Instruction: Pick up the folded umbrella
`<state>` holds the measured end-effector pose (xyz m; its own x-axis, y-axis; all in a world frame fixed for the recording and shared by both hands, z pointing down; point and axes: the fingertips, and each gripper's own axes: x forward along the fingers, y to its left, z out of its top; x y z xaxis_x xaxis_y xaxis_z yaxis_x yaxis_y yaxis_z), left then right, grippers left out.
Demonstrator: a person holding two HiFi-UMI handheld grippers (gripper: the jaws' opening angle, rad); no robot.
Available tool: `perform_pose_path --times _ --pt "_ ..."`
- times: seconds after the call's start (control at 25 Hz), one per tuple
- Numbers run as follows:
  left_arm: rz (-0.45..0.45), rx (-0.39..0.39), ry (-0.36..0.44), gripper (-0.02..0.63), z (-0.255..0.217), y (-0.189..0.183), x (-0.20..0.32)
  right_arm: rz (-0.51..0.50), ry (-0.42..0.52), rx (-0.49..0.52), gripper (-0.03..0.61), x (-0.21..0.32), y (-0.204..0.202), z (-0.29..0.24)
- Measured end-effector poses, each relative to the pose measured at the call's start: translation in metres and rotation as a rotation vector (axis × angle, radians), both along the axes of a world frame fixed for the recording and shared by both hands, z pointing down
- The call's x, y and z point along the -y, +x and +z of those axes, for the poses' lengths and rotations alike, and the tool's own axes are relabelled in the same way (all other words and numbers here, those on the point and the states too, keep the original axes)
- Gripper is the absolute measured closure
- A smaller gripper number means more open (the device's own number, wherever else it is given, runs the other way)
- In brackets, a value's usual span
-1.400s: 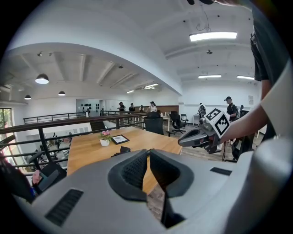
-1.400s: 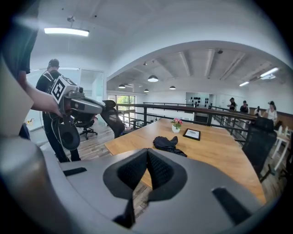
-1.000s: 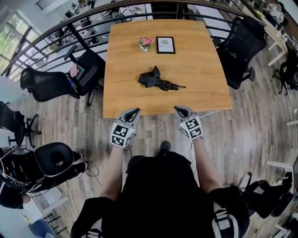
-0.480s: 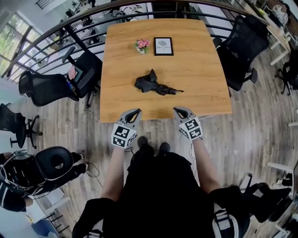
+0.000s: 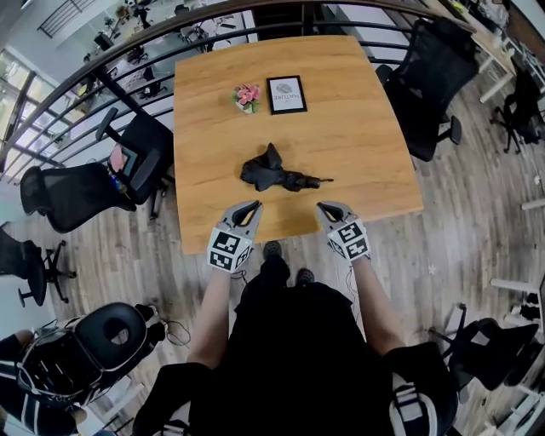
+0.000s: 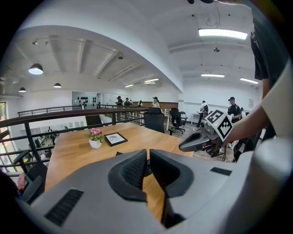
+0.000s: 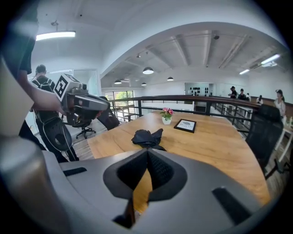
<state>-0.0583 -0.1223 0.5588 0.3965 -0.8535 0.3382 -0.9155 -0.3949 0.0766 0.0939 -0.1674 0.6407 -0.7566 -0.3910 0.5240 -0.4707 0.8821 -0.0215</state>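
Note:
The folded black umbrella (image 5: 271, 173) lies crumpled near the middle of the wooden table (image 5: 358, 136), its handle pointing right. My left gripper (image 5: 249, 207) and right gripper (image 5: 326, 207) hover over the table's near edge, short of the umbrella, one on each side. Both are shut with nothing between the jaws. In the right gripper view the umbrella (image 7: 147, 137) lies just beyond my shut right gripper (image 7: 147, 153). In the left gripper view the shut left gripper (image 6: 148, 154) hides nearly all of the umbrella (image 6: 118, 153).
A small pot of pink flowers (image 5: 247, 95) and a framed picture (image 5: 287, 94) stand at the table's far side. Black office chairs (image 5: 430, 85) (image 5: 140, 157) flank the table. A dark railing (image 5: 213, 25) runs behind it.
Both grippers have advanced with the person toward the table and now reach over its near edge. The umbrella has not moved on the table. Both stay shut.

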Motion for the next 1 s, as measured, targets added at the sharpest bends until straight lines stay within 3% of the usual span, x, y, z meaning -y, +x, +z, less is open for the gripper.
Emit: perform_pose_path --times 0.52,0.76,1.0 --pt "0.260 -0.012 -0.043 0.577 0.029 -0.020 0.072 0.198 -0.020 -0.034 0.571 0.040 -0.029 0.007" --pt "0.370 -0.025 -0.070 0.575 0.039 -0.006 0.081 0.241 -0.048 -0.045 0.569 0.041 -0.025 0.016" --pt "0.366 0.002 -0.091 0.575 0.051 -0.006 0.094 0.219 -0.074 -0.040 0.565 0.050 -0.032 0.027"
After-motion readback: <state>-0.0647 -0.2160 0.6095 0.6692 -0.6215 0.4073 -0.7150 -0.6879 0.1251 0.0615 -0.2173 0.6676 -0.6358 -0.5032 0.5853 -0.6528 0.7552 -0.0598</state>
